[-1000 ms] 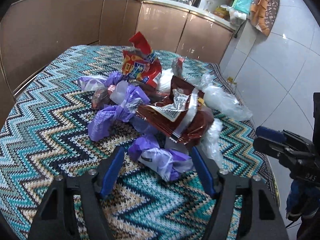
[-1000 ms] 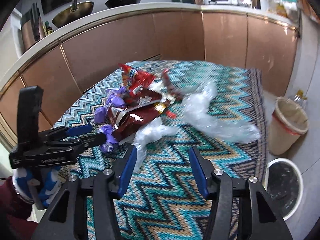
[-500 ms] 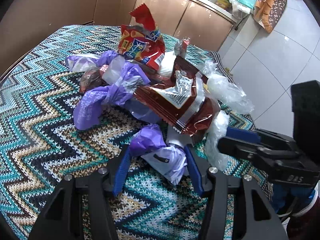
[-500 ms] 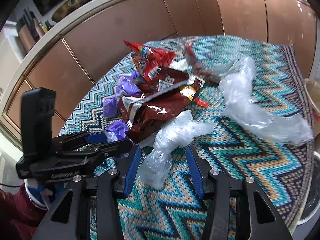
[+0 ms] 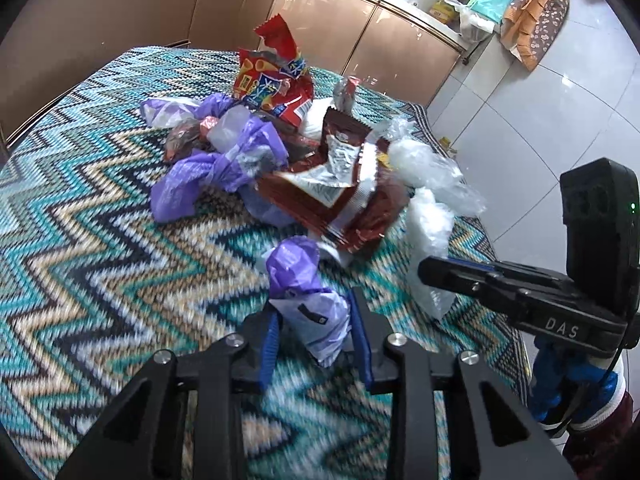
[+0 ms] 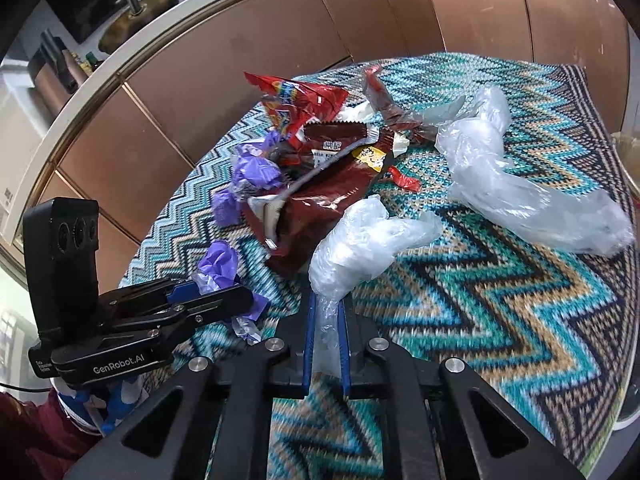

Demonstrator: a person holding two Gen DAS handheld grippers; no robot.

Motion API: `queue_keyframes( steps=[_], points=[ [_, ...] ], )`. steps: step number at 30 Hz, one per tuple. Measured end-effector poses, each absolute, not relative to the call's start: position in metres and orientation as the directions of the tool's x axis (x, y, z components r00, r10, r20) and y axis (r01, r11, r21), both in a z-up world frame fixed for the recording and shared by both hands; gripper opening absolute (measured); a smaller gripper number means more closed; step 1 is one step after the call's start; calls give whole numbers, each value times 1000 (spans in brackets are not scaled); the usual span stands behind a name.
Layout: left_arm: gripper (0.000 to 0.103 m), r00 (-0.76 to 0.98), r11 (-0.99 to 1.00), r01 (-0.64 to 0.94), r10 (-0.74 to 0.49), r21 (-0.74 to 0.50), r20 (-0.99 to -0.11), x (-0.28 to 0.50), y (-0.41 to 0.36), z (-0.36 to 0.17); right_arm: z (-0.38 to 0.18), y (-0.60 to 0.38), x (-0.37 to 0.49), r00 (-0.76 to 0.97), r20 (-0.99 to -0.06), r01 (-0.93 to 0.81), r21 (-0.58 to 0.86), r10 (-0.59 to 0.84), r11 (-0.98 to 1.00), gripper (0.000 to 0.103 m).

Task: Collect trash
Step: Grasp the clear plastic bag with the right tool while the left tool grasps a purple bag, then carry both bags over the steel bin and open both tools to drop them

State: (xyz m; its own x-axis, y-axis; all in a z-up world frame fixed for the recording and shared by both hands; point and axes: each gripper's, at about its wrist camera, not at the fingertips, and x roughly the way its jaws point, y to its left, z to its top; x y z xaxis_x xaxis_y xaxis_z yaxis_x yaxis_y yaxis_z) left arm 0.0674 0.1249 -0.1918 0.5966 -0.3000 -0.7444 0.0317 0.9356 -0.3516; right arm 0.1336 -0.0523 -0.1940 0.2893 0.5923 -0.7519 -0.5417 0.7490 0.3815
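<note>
A heap of trash lies on a zigzag-patterned tablecloth. A small purple plastic bag sits between the fingers of my left gripper; its jaws are closing and both pads touch the bag. From the right wrist view, the left gripper shows side-on with the purple bag pinched. My right gripper has its jaws closing on the tail of a crumpled clear plastic bag, and the gap is nearly gone. In the left wrist view the right gripper enters from the right beside that clear bag.
Behind lie a brown snack bag, a red snack bag, a bigger purple bag and a long clear bag. Copper-coloured cabinets line the far side. A bin stands past the table's right edge.
Both grippers have narrowed from wide open onto their bags. The left came in around the small purple bag. The right dropped onto the clear bag's tail and pinched it.
</note>
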Motion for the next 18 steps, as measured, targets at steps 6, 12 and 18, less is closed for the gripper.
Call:
queue_keyframes(
  steps=[6,12,18],
  points=[
    [29,612,953,31,-256,-301,-748,38,118,-176,-180,-72,106,319,-733,-543,377,600,750,10],
    [29,621,952,160,-303,-261,-723,37,78,-148,-158,-117,85,408,-685,-516,374,604,771,10],
    [27,559,882,396,-452,-255,-695,77,-16,-119,-145,-218,86,566,-647,-343,380,512,859,10]
  ],
)
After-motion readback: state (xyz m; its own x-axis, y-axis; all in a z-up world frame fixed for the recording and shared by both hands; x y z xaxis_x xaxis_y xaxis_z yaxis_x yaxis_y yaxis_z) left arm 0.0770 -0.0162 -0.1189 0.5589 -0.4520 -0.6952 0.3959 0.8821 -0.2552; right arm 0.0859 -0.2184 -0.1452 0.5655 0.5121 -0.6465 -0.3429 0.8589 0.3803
